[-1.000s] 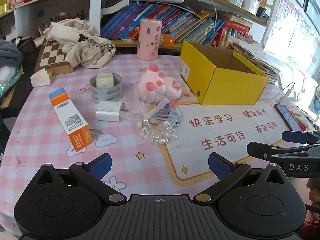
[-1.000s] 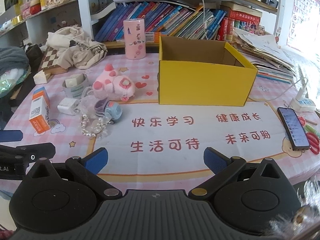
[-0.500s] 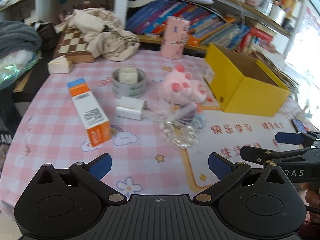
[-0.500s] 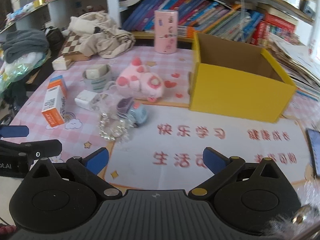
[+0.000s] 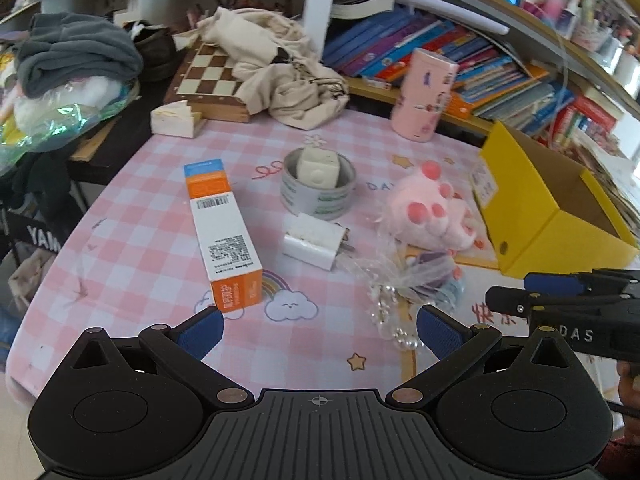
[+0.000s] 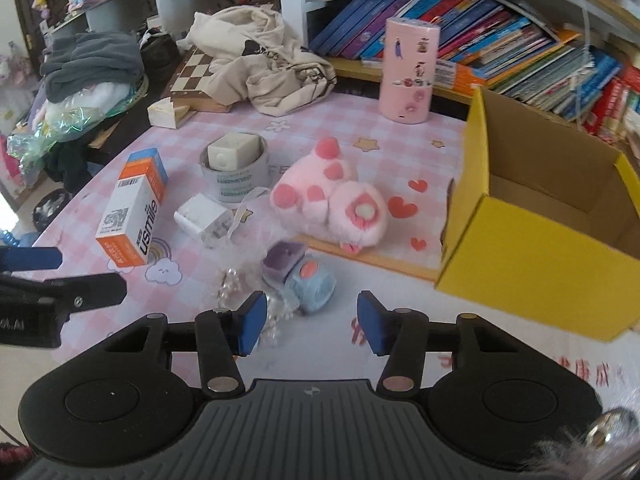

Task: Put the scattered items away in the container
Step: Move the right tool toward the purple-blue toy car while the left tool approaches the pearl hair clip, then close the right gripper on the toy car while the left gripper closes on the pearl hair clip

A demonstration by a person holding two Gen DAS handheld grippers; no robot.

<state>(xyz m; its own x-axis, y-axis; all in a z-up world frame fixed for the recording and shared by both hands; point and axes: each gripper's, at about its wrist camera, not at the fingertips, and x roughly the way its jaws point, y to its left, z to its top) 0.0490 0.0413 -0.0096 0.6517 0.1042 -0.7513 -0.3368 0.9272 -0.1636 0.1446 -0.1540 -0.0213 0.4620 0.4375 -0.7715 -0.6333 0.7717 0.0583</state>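
Pink-checked cloth covers the table (image 5: pixel 132 248), with crowded bookshelves behind it. From the left wrist view, your left gripper (image 5: pixel 318 330) stands spread wide and holds nothing, low over the near edge. Ahead of it lie the long orange-and-white carton (image 5: pixel 222 236), the grey tape roll with a white cube inside (image 5: pixel 318 190), the white plug adapter (image 5: pixel 314 242), the pink plush paw toy (image 5: pixel 430 214) and the clear pouch of pearl beads (image 5: pixel 394 300). All 5 sit on the cloth, outside the open yellow cardboard box (image 5: pixel 548 216) at the right.

From the right wrist view, your right gripper (image 6: pixel 308 326) is also parted and empty, though narrower, aimed at the small blue-and-purple toy (image 6: pixel 302 274) just beyond its fingertips. The beads (image 6: pixel 240 292) lie touching the left fingertip, so you risk snagging the pouch. If you go for the toy, centre it between both pads, come down square and close gently, since its rounded body looks likely to roll. What shows of the yellow box's (image 6: pixel 532 252) inside looks bare; its near floor is hidden.
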